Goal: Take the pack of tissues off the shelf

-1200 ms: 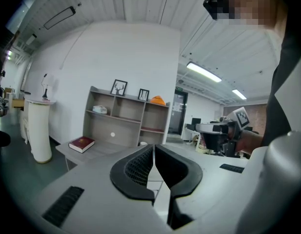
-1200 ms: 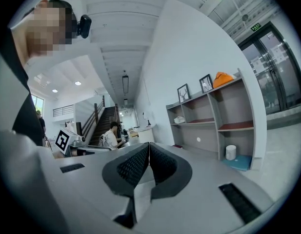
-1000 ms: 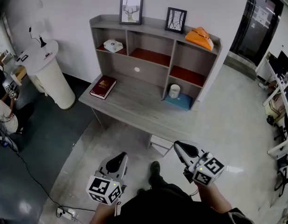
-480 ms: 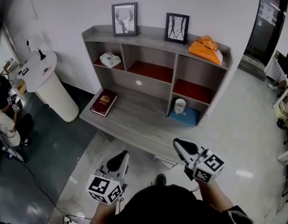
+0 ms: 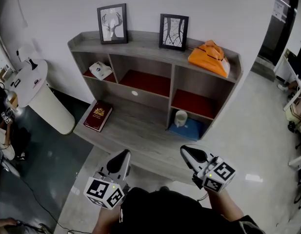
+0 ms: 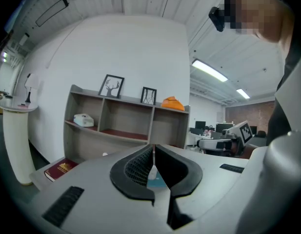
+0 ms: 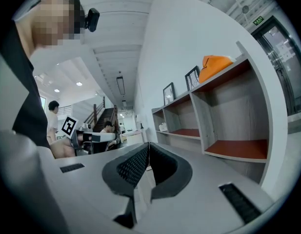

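While you face the shelf (image 5: 155, 89), both your grippers sit short of its front edge and touch nothing. Your left gripper (image 5: 123, 156) is off the shelf's lower left part, with its jaws pressed together and nothing between them. Your right gripper (image 5: 186, 152) is off the shelf's lower right part, with its jaws also closed tip to tip and empty.

The pack of tissues (image 5: 208, 57) is the orange soft pack. It lies on the shelf's top board at the right end, well apart from both your grippers.

Two framed pictures stand on the same top board, against the wall. The deer picture (image 5: 112, 23) is at the shelf's left end. The branch picture (image 5: 173, 31) is near the middle, just left of the pack.

A white object (image 5: 100, 70) sits in the shelf's upper left compartment; you can't tell what it is from here. The upper middle and upper right compartments show red floors.

A white cup (image 5: 180, 117) stands in the shelf's lower right compartment. A blue flat item (image 5: 189, 129) is right by the cup; whether they touch can't be told.

A red book (image 5: 97, 115) lies flat on the shelf's bottom board, at the left side. A white round stand (image 5: 37, 94) is on the floor left of the shelf.
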A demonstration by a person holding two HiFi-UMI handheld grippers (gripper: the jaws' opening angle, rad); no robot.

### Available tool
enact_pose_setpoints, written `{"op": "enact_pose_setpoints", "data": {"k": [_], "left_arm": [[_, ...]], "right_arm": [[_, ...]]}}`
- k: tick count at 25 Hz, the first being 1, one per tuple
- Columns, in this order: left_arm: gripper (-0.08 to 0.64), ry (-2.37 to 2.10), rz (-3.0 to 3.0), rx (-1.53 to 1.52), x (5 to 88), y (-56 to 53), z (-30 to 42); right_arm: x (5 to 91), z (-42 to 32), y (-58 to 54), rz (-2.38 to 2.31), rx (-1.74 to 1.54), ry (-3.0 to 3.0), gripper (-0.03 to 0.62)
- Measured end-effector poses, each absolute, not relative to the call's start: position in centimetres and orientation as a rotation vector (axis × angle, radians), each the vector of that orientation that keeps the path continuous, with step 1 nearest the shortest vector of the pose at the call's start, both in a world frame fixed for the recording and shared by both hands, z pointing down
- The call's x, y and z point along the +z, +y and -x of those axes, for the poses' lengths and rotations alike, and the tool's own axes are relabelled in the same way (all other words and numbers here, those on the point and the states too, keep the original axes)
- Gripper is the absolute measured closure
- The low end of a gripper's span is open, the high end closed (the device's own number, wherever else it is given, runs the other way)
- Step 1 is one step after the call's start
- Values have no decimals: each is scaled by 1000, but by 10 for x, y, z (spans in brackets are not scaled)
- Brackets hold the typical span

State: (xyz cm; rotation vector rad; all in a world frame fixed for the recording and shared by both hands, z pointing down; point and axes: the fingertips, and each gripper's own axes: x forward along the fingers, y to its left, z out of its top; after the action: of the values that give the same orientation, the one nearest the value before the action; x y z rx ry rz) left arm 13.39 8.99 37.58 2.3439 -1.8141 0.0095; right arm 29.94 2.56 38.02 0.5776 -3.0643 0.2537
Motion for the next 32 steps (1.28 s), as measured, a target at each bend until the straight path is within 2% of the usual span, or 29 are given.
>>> {"op": "enact_pose_setpoints", "data": {"k": [11,24,32], "left_arm": [[534,-1561,-2501,47,388,-6,-108],[534,-1206,-2740,160,381,-98,-29],[534,-1083,-2816,200,372,-124,-26]], "right_arm": [[390,-290,-33,-902,294,-2978,575],[373,-180,-82,-1208,275,-2926,575],[359,-196,-95,-1387,258,-2835,575]]}}
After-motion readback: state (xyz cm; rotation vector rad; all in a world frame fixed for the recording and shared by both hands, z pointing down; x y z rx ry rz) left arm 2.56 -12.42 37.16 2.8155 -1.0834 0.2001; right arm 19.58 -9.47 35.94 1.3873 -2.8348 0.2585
